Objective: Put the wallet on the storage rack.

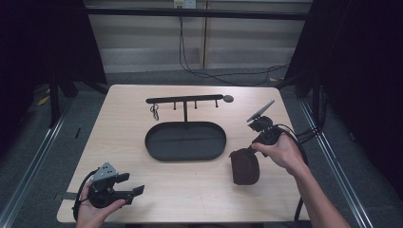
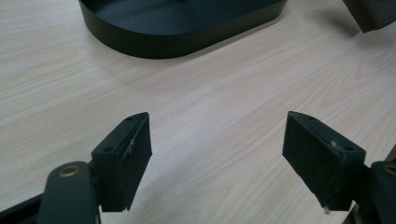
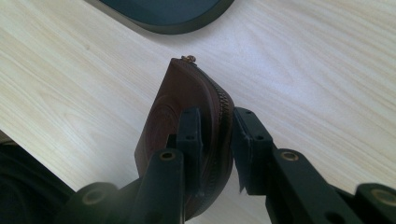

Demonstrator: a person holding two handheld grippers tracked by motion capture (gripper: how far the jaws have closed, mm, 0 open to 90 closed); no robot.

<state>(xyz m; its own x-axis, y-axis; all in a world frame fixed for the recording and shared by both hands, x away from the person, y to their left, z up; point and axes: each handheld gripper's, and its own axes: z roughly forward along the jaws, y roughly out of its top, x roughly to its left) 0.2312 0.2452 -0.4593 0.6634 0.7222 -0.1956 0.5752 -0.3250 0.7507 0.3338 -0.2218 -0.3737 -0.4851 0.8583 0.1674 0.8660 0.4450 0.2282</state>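
Note:
A brown zip pouch (image 1: 244,168) stands on edge on the wooden table (image 1: 119,128), right of a black oval tray (image 1: 185,141). My right gripper (image 1: 245,153) comes at it from above and is shut on its top edge. In the right gripper view the jaws pinch the pouch (image 3: 180,100) along its zipper, the gripper (image 3: 215,135) tight on the leather. My left gripper (image 1: 133,184) rests near the table's front left corner, open and holding nothing. In the left gripper view its jaws (image 2: 217,158) stand wide apart over bare wood, facing the tray (image 2: 177,28).
A black rack (image 1: 184,99) with short pegs rises from the tray's back edge. A small looped item (image 1: 155,111) hangs from its left peg. Cables (image 1: 304,135) trail off the table's right edge. A corner of the pouch (image 2: 373,14) appears in the left gripper view.

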